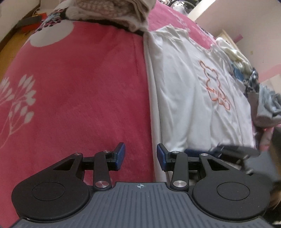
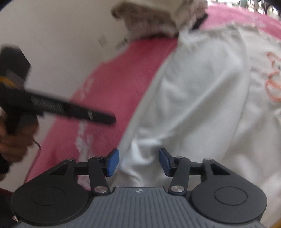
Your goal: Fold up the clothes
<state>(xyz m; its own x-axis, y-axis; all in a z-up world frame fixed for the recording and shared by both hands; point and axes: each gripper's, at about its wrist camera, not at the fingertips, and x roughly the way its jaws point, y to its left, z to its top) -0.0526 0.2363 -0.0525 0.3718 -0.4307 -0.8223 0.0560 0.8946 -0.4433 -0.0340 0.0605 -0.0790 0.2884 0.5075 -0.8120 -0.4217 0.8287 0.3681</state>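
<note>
Left wrist view: left gripper [image 1: 140, 157] hangs over the pink blanket [image 1: 79, 87], jaws spread with nothing between the blue pads; its gap sits right at the long edge of the white T-shirt [image 1: 184, 91], which lies flat on the blanket with its orange bear print [image 1: 216, 87] facing up; the right gripper shows blurred low at the right; a folded stack of clothes [image 1: 108, 12] sits at the far end, touching the shirt's top corner, and loose garments [image 1: 260, 98] crowd the shirt's other side; risk here — the pads straddle the hem line more than the cloth, so a close could pinch blanket along with shirt, or miss the shirt altogether

Right wrist view: right gripper [image 2: 138, 163] has its jaws apart over a bunched white fold at the shirt's near edge, cloth between the pads but not visibly squeezed; the left gripper [image 2: 70, 110] and the hand [image 2: 14, 140] holding it are smeared to the left; frame is blurred, so exact contact can't be judged; risks — grabbing only the top layer of that bunch leaves a crooked crease; uneven pulls from the two sides skew the fold; dragging the shirt could knock the nearby stack
</note>
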